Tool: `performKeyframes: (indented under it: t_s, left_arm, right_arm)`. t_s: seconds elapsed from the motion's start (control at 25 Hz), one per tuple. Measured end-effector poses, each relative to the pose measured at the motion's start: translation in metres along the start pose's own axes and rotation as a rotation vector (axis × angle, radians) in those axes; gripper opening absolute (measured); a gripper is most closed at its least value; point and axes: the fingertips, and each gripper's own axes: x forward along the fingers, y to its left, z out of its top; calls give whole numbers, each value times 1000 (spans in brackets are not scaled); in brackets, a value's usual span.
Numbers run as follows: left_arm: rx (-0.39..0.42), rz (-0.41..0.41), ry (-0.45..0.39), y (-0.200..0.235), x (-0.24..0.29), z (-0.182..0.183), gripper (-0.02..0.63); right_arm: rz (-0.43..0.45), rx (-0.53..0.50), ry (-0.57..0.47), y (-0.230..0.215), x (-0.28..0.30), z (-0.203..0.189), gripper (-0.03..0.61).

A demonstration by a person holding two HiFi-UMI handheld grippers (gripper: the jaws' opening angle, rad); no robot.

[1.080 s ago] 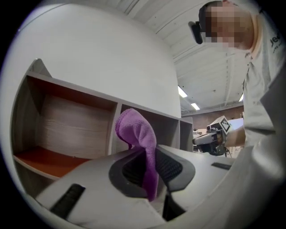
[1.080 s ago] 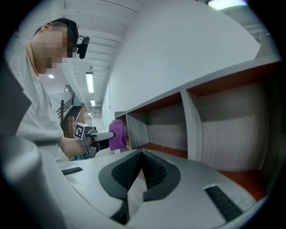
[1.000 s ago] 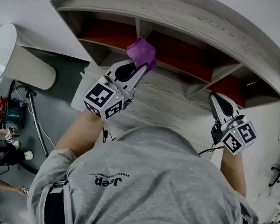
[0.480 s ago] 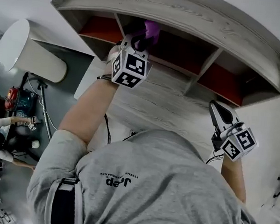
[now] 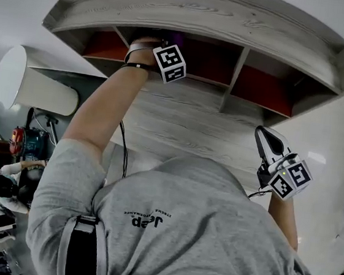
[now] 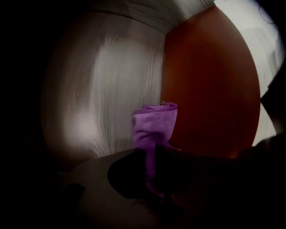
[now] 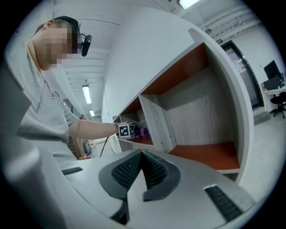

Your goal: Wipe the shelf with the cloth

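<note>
Cloth (image 6: 154, 127): purple, pinched between jaws of left gripper (image 6: 154, 163), deep inside middle compartment of shelf (image 5: 204, 14), near join of grey wall (image 6: 111, 89) and orange panel (image 6: 210, 89). Contact with wall not discernible. Right gripper (image 7: 142, 155): jaws together, empty, held outside shelf, well apart from cloth.

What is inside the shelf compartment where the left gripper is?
A purple cloth, held in the left gripper's shut jaws, near where a grey panel meets an orange panel. Everything else there is too dark to see.
</note>
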Motion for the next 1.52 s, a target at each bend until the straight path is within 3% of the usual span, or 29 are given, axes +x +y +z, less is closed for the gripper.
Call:
performKeyframes:
  t_s: [0.08,0.2,0.36,0.68,0.8,0.92,1.08,1.28,1.4,1.52]
  left_arm:
    - [14,-50,18,-6,8,1,61]
    - [-25,-130,-20,-9,4,10,60]
    - [-30,-174,-144,-16,-19,52,60]
    - [30,-225,-456,-32,-79,182,61]
    - [42,-219,-520,-33,-83,195,61]
    - [-5,-212,-596,-32,-87,197,61]
    - [-105,-205,-589,-24,-91,167,66]
    - [-273,-128,-378,-18,-88,48,64]
    - [-275,-75,-275,-31,-85,-5,64]
    - [-240,-40,-222,-44,-75,-29,64]
  right_arm:
    - [-2,9,-8,-3,-5,-2,6]
    - [-7,27,-23,-9,-14,-3,6]
    - [-18,43,-37,-19,-26,-3,6]
    - [-50,64,-54,-37,-48,-7,6]
    - [-63,80,-60,-41,-55,-8,6]
    - [-71,96,-56,-44,-56,-10,6]
    - [-54,79,-33,-37,-42,-4,6]
    - [4,45,-8,-19,-10,5,6]
    - [60,18,10,-2,14,11,6]
    - [106,-7,23,13,33,14,6]
